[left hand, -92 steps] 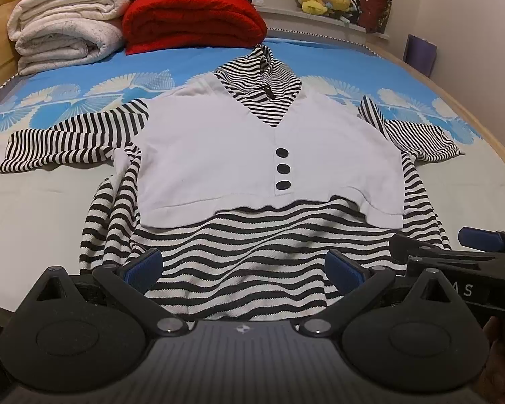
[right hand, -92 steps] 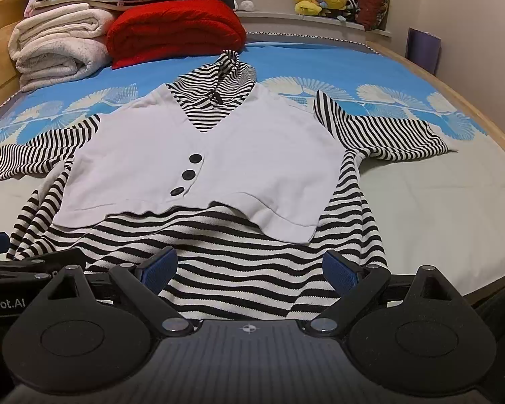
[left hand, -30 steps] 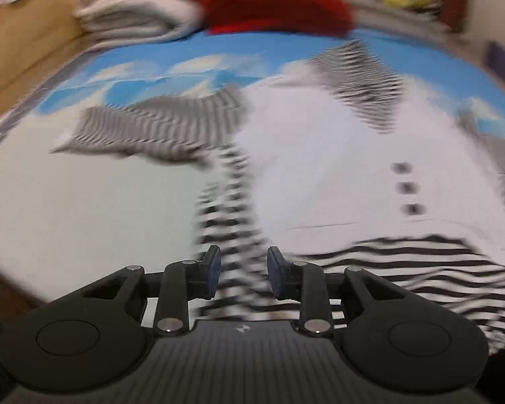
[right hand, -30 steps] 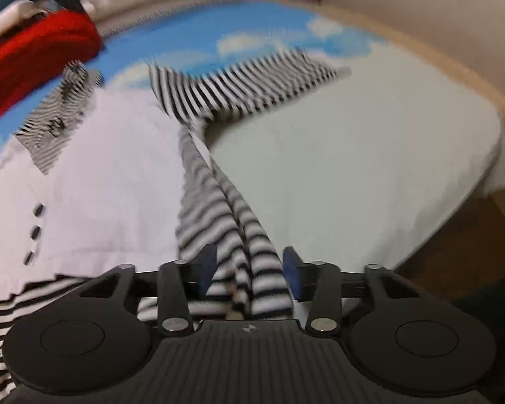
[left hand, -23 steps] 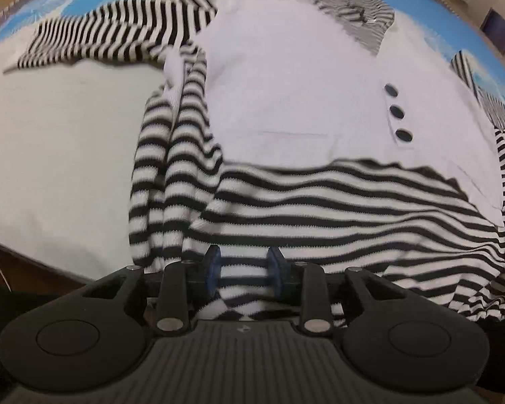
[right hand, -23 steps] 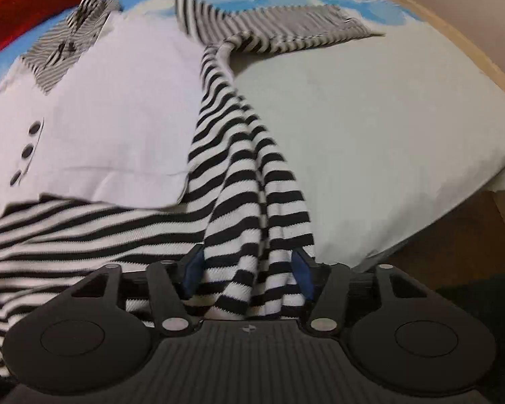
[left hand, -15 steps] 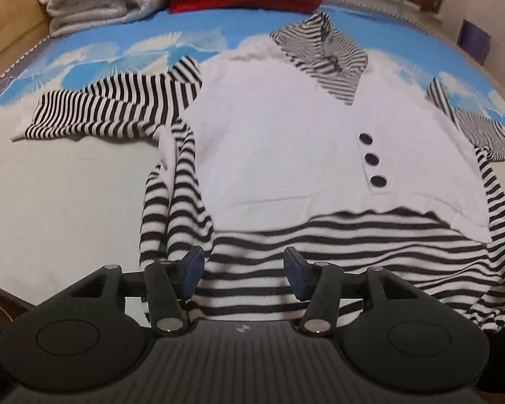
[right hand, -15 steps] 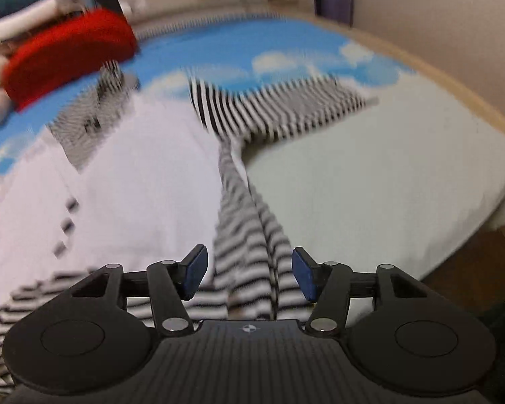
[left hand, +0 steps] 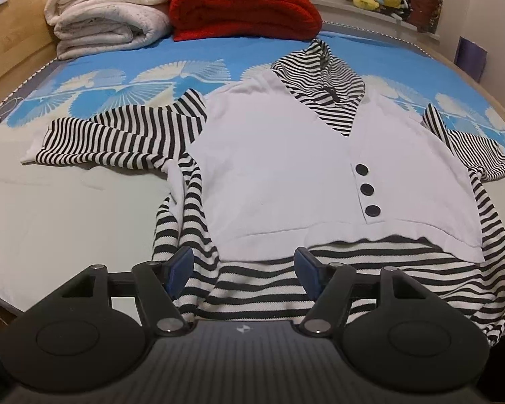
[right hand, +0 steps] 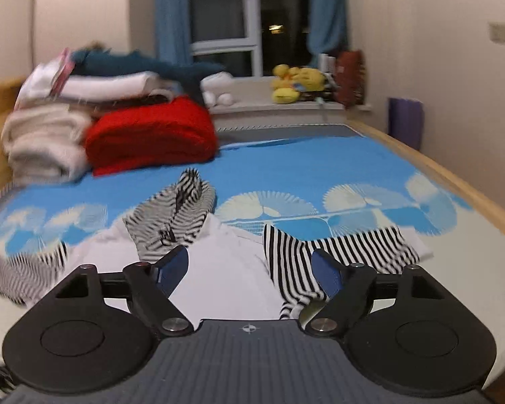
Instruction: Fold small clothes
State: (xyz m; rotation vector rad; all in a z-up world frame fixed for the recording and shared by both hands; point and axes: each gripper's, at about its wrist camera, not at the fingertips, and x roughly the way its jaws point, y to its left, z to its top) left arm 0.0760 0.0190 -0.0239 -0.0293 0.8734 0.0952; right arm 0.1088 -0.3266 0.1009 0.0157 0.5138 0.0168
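Observation:
A small hooded top (left hand: pixel 279 168), white front with three black buttons over black-and-white stripes, lies face up on the bed, sleeves spread to both sides. My left gripper (left hand: pixel 242 266) is open and empty, just above the striped bottom hem at its left corner. In the right wrist view the top (right hand: pixel 232 269) lies below my right gripper (right hand: pixel 250 269), which is open and empty over the right shoulder, next to the striped right sleeve (right hand: pixel 346 245). The view is tilted up and blurred.
Folded white blankets (left hand: pixel 107 23) and a red blanket (left hand: pixel 242 10) are stacked at the head of the bed. Soft toys (right hand: pixel 296 82) sit on the window sill. The wooden bed frame (right hand: pixel 454 181) runs along the right. The bed's near edge is just under my grippers.
Both grippers have opened wider, let go of the striped hem and lifted back. The right gripper has tilted up toward the window.

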